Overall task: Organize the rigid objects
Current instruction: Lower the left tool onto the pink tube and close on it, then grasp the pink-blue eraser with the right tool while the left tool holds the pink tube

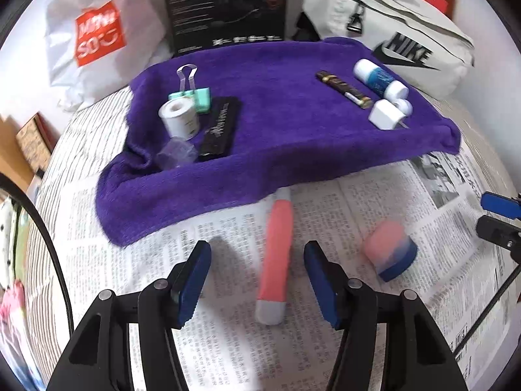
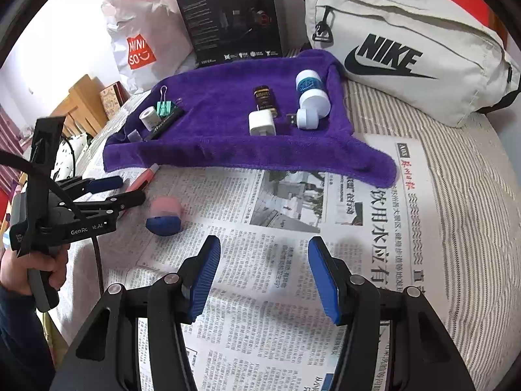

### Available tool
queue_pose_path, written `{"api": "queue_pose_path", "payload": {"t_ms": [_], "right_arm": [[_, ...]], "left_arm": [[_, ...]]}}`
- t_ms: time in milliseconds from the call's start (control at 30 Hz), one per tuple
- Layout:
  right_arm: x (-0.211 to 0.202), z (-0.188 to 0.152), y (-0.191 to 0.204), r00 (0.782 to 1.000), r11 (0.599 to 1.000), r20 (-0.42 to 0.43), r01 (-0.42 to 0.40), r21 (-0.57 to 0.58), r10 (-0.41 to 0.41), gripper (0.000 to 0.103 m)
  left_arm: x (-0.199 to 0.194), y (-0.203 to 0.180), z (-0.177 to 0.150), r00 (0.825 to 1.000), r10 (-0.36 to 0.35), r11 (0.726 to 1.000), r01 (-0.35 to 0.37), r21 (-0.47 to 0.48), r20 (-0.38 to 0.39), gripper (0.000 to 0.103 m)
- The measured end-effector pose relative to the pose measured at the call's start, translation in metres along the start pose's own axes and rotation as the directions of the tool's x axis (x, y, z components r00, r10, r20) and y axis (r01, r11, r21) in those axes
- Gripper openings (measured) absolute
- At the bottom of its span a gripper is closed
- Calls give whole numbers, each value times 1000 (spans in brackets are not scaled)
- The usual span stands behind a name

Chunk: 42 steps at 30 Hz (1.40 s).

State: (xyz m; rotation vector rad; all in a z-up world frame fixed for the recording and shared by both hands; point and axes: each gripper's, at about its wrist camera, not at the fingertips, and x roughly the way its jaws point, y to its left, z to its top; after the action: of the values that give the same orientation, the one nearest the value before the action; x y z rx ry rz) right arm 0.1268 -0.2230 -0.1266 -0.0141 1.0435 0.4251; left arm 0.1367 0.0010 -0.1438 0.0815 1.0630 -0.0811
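I am reading "MINISO" in white on the red square of the white plastic bag [image 2: 143, 45]. The grey pouch [image 2: 407, 42] is showing "NIKE" with the swoosh in black. The black box [image 2: 228, 16] is carrying "HECATE" at its top edge. On the left gripper [image 2: 127, 189], seen from the right wrist, white lettering is spelling "GenRobot.AI", partly blocked. The newspaper [image 2: 325, 228] is printing Chinese headlines and what looks like "A03"; I am not making out its blurred small print.

left wrist – low, close, facing purple towel [image 1: 276, 123] | right wrist – higher, right of it | shared: towel, newspaper [image 2: 293, 228]
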Motion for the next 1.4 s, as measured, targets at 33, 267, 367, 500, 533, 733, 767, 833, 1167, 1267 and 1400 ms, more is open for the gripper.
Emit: {"api": "queue_pose_path", "payload": {"t_ms": [33,267,367,500,533,733,767,833,1167,1267,1400], "right_arm": [[1,-1,1,1000,1000,-5,-1,-2,1,56],[7,-7,3,1000,1000,-22,-15,-3,15,56],[11,-7,6,999,1000,-29,-24,-2,24,56],[13,-6,11,998,999,-26,-50,2,50,56],[13,-6,13,998,998,-24,-64,3,64,56],[22,0,33,996,996,-28,-90,-27,89,56],[24,1,39,995,995,-29,-99,-33,98,56],[29,4,51,993,993,-34,-110,-48,109,56],[55,9,91,993,989,-42,-111,-103,107,56],[57,11,95,997,990,-27,-79,-120,77,56],[61,12,99,999,987,-5,-32,-159,32,43]], "left_arm": [[0,-3,1,1000,-6,1000,6,14,1,47],[-4,-12,-2,998,-63,994,62,87,8,16],[-4,-9,-2,996,-82,994,81,75,18,17],[-4,-4,-4,993,-110,993,109,56,33,16],[-4,-2,-5,992,-121,992,119,49,37,17],[-7,11,-13,994,-101,995,100,28,45,16],[-8,15,-15,995,-90,996,89,20,44,16],[-10,22,-18,995,-86,996,85,12,44,17],[-14,43,-31,996,-69,997,71,-27,49,17],[-15,45,-32,996,-74,997,76,-32,55,17],[-15,45,-33,996,-74,997,75,-27,56,17]]}}
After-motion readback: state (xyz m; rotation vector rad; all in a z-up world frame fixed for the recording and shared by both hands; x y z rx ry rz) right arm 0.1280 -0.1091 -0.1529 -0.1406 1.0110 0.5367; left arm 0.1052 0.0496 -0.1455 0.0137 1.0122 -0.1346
